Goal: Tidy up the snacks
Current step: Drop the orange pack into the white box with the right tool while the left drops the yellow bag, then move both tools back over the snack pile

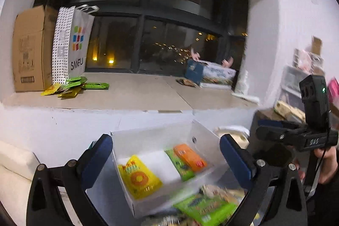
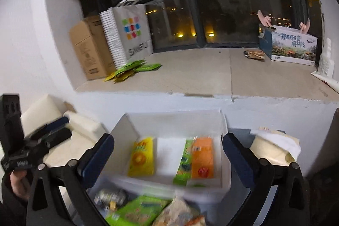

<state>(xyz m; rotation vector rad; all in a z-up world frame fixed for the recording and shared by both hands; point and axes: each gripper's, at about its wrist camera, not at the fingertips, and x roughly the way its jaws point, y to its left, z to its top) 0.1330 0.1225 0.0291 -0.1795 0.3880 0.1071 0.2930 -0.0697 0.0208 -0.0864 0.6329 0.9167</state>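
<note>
A white open box (image 1: 152,137) (image 2: 173,120) stands below a window ledge. In it lie a yellow snack packet (image 1: 138,178) (image 2: 141,157), a green packet (image 1: 180,164) (image 2: 184,162) and an orange packet (image 1: 189,157) (image 2: 202,159). Loose snacks lie in front of the box: a green packet (image 1: 205,208) (image 2: 137,211) and pale packets (image 2: 180,213). My left gripper (image 1: 167,160) is open and empty above the box; it also shows in the right wrist view (image 2: 53,130). My right gripper (image 2: 167,160) is open and empty above the box; it also shows in the left wrist view (image 1: 273,126).
On the ledge (image 1: 137,96) (image 2: 190,77) stand a cardboard box (image 1: 29,48) (image 2: 89,48), a white shopping bag (image 1: 72,43) (image 2: 129,33), green and yellow packets (image 1: 74,86) (image 2: 131,70) and a printed carton (image 1: 211,73) (image 2: 292,46). A cream cushion (image 2: 53,120) lies left.
</note>
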